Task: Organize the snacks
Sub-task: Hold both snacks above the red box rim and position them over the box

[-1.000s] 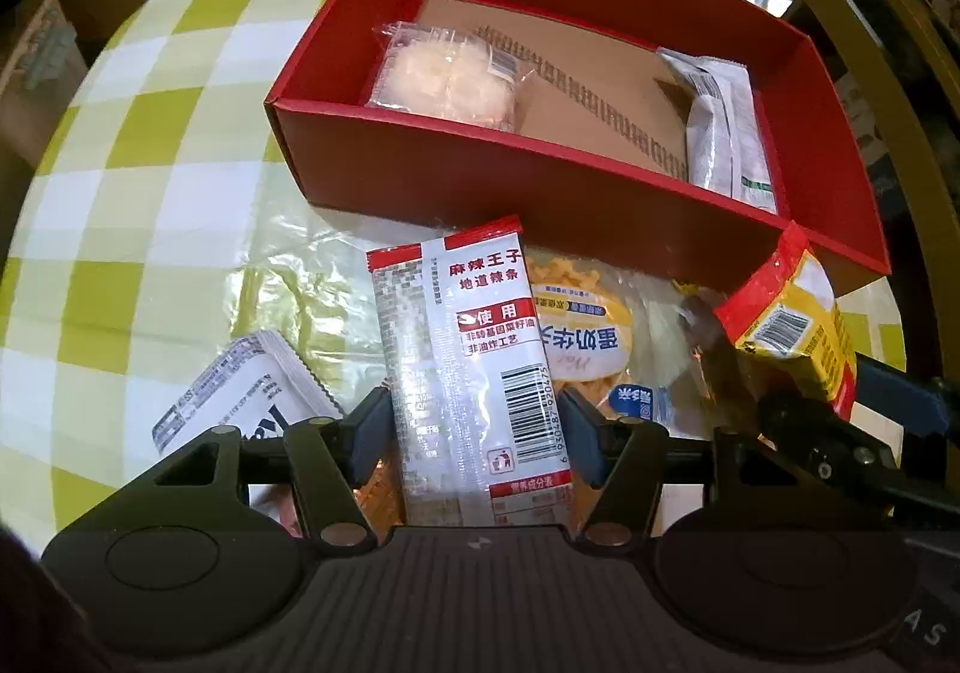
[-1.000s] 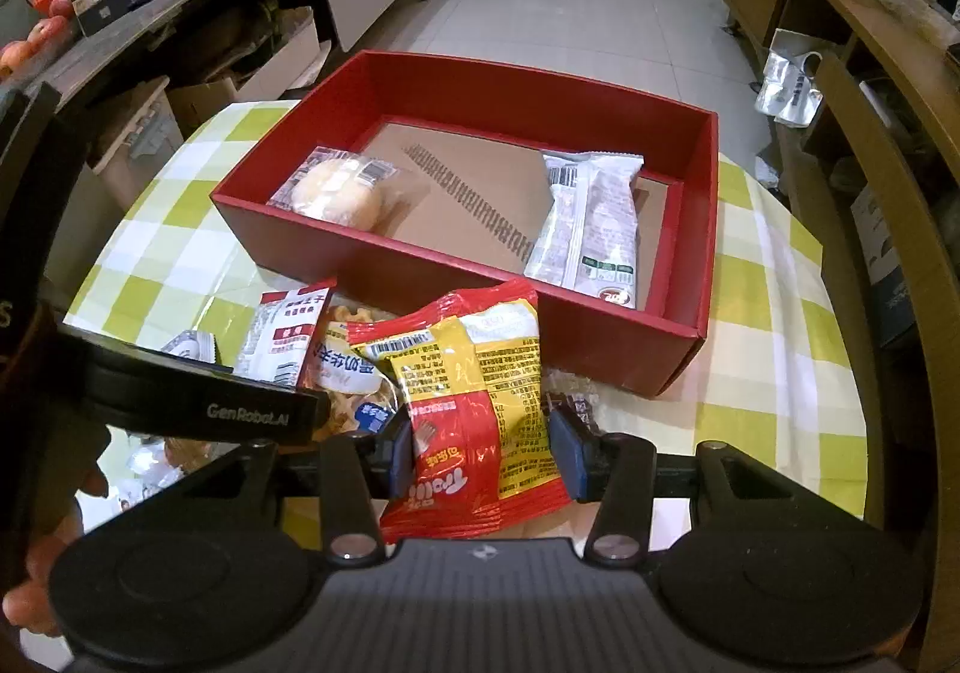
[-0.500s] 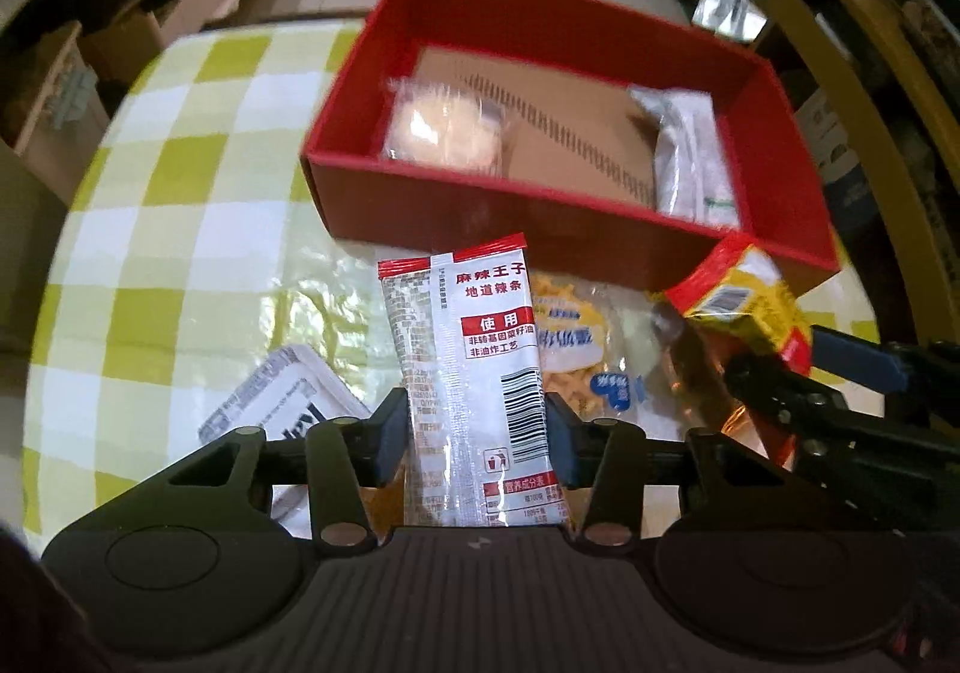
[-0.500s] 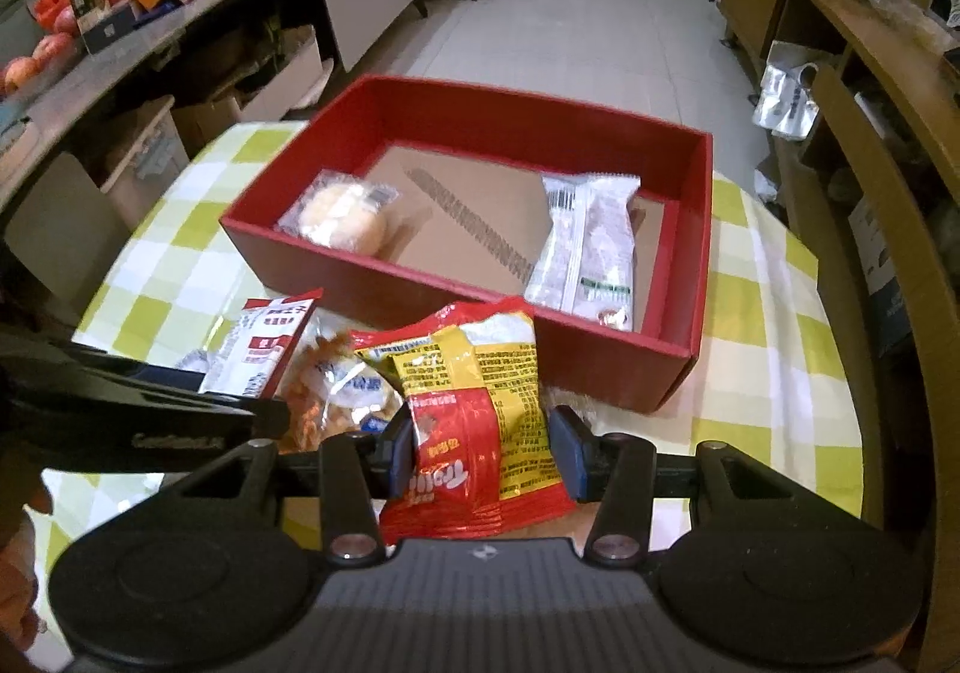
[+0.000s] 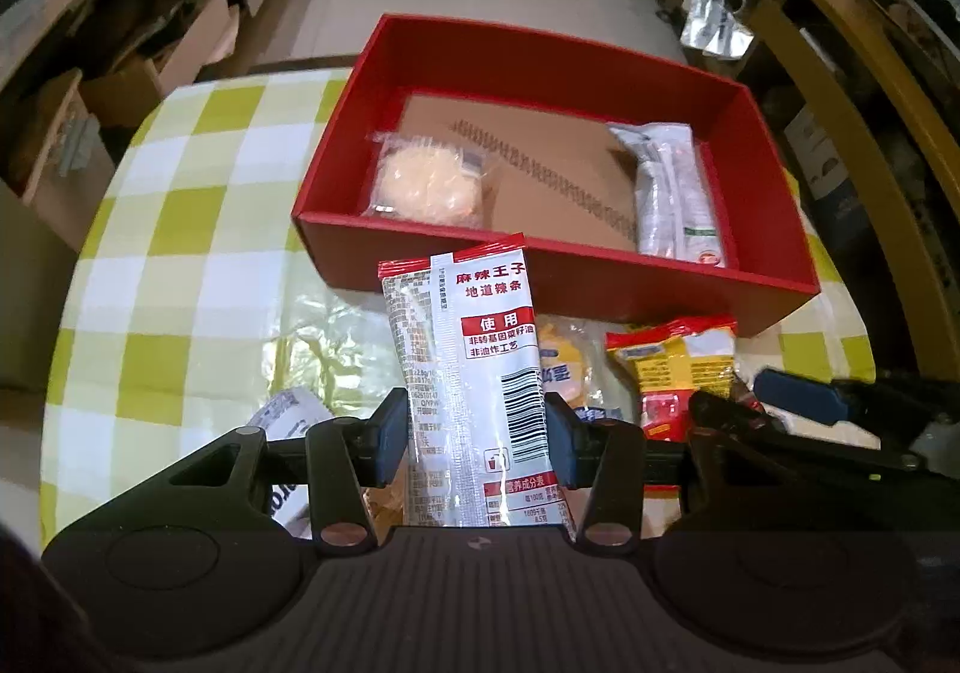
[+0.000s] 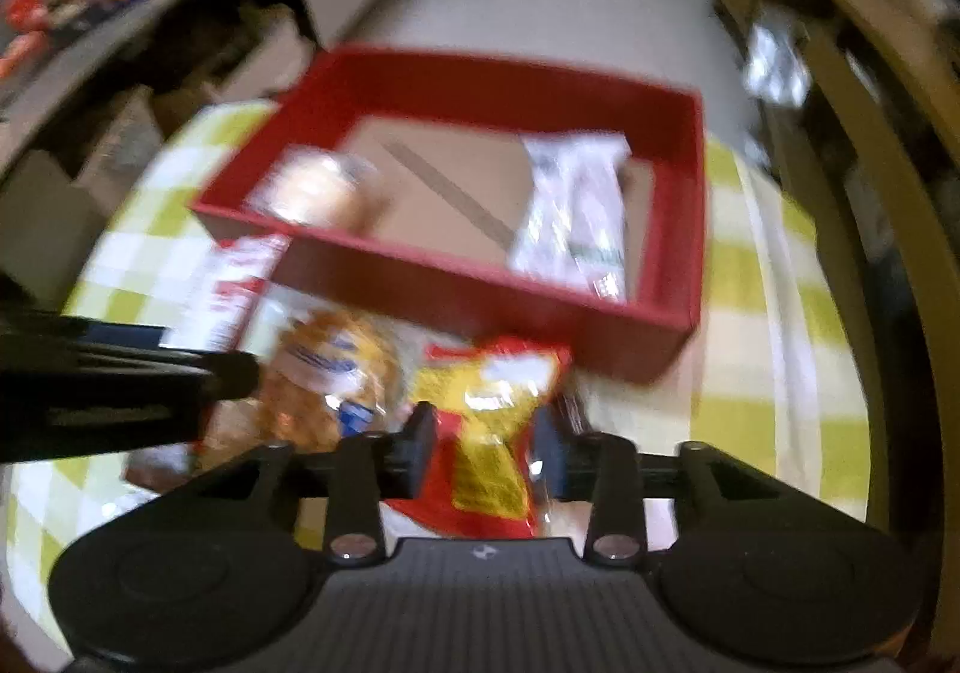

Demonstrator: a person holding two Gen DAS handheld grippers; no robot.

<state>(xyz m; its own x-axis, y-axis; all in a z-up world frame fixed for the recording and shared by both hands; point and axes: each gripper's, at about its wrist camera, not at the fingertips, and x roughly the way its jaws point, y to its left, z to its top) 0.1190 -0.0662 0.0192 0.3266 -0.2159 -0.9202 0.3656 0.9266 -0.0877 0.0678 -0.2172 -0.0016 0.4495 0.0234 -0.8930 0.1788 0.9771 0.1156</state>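
My left gripper point(image 5: 477, 427) is shut on a white and red spicy-strip packet point(image 5: 474, 349), held upright above the checked tablecloth in front of the red box point(image 5: 540, 265). In the blurred right wrist view my right gripper point(image 6: 486, 445) grips a red and yellow snack packet point(image 6: 489, 391), and its jaws are closing tighter on it. That packet point(image 5: 678, 367) also shows at the right of the left wrist view. Inside the box lie a wrapped round bun point(image 5: 429, 184) at the left and a long white packet point(image 5: 672, 193) at the right.
A clear bag of bread with a blue label point(image 6: 336, 373) lies on the table between the grippers, and a white printed packet point(image 5: 288, 415) lies at the lower left. A wooden chair frame point(image 5: 840, 91) stands right of the table. Boxes and shelves fill the left.
My left gripper closed tighter on the spicy-strip packet and rose with it, so the box looks farther off. The right gripper shifted with its packet, and its view has blurred.
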